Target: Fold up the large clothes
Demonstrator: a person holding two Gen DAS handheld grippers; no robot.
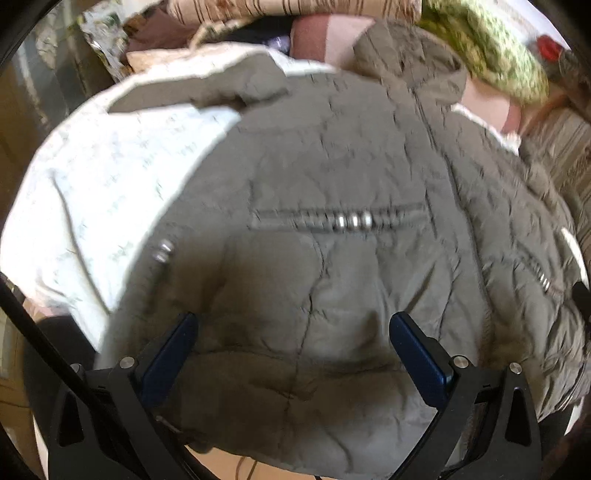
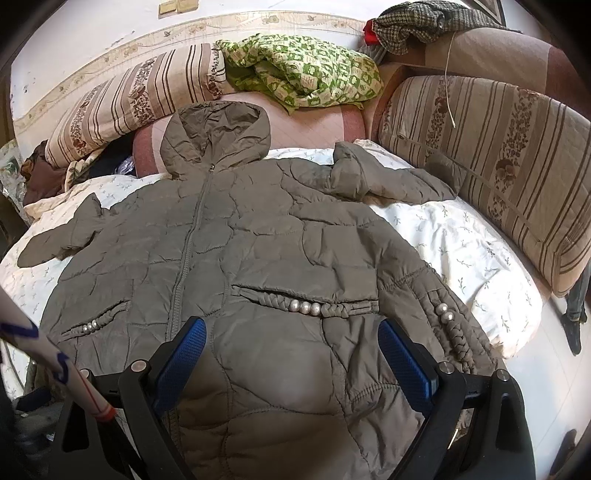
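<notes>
Right wrist view: jacket (image 2: 258,251) flat, front up and zipped, on the sheet (image 2: 461,251); hood (image 2: 218,136) toward the cushions (image 2: 491,162), sleeves (image 2: 391,177) spread out. No fold made, by the look of it; sleeves, sides and hem all left. Right gripper (image 2: 291,350) wide open over the hem, empty. Left gripper (image 1: 295,343) likewise wide open, empty, low over the hem, picture blurred.

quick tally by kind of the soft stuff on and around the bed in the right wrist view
Quilted hooded jacket: 1
Striped floral cushions: 2
Green patterned cloth: 1
Checked tweed garment: 1
White sprigged bedspread: 1
Total: 6
</notes>
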